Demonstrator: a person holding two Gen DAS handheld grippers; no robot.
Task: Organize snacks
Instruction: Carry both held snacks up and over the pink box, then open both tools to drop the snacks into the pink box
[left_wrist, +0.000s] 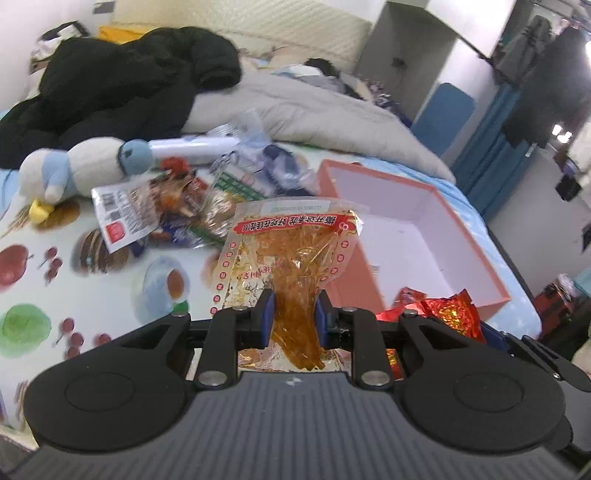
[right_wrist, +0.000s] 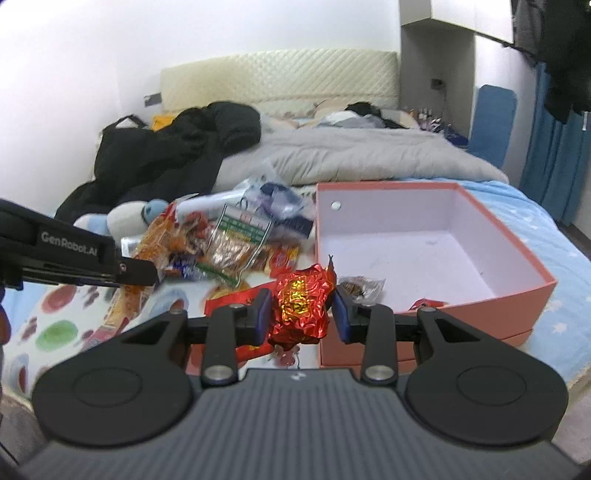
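Note:
My left gripper (left_wrist: 294, 314) is shut on a clear snack bag (left_wrist: 284, 254) with amber strips inside and a red printed band; the bag hangs lifted above the fruit-print sheet. My right gripper (right_wrist: 300, 314) is shut on a crinkled red and gold foil packet (right_wrist: 301, 306), which also shows at the lower right in the left wrist view as the red packet (left_wrist: 450, 314). An open pink box (right_wrist: 517, 291) with a pale lining stands on the bed to the right of both grippers, the same pink box (left_wrist: 354, 273). A heap of loose snack packets (right_wrist: 229, 247) lies left of it.
A white and blue plush toy (left_wrist: 85, 166) lies at the left of the snack heap. A black jacket (right_wrist: 173, 147) and a grey duvet (right_wrist: 351, 155) fill the far half of the bed. A small packet (right_wrist: 360, 288) and a red one (right_wrist: 424, 304) lie inside the box.

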